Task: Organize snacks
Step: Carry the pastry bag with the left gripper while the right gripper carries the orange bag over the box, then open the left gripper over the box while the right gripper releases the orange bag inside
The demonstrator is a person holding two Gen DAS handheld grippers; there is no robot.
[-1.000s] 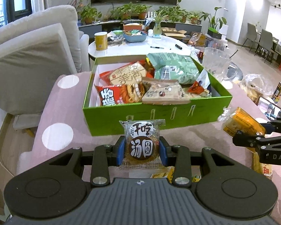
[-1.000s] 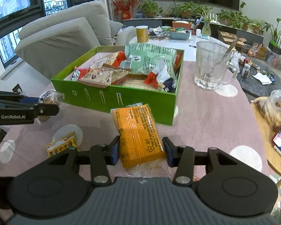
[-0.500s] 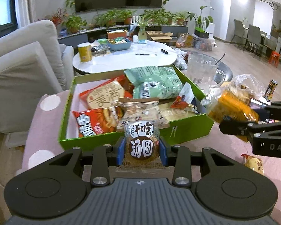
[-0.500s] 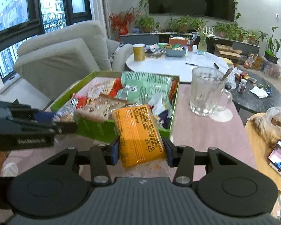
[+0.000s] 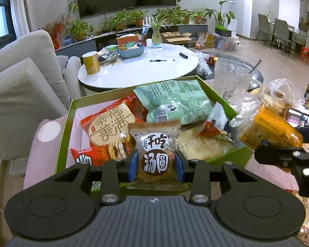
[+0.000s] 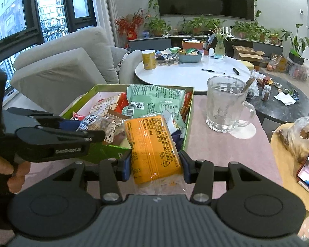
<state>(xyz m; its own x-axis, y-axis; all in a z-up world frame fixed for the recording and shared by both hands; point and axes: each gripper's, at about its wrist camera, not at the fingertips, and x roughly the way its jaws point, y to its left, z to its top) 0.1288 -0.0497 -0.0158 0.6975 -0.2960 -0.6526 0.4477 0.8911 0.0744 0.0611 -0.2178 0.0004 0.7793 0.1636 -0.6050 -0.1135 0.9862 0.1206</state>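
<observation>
Your pink table (image 6: pixel 220 144) carries the green box (image 5: pixel 64 123), already crowded with snacks: a pale green bag (image 5: pixel 175 100) at the back, a red packet (image 5: pixel 105 131) on its left side. Just beside the box on the right stands the glass mug (image 6: pixel 226 107). Your right gripper (image 6: pixel 155 163) has its fingers pinching the orange packet (image 6: pixel 152 146) from both sides, holding it up over the box's near right corner. Your left gripper (image 5: pixel 155 163) has its fingers clamped on the small round pastry (image 5: pixel 155 154) in a clear wrapper, raised above the near edge of the box.
</observation>
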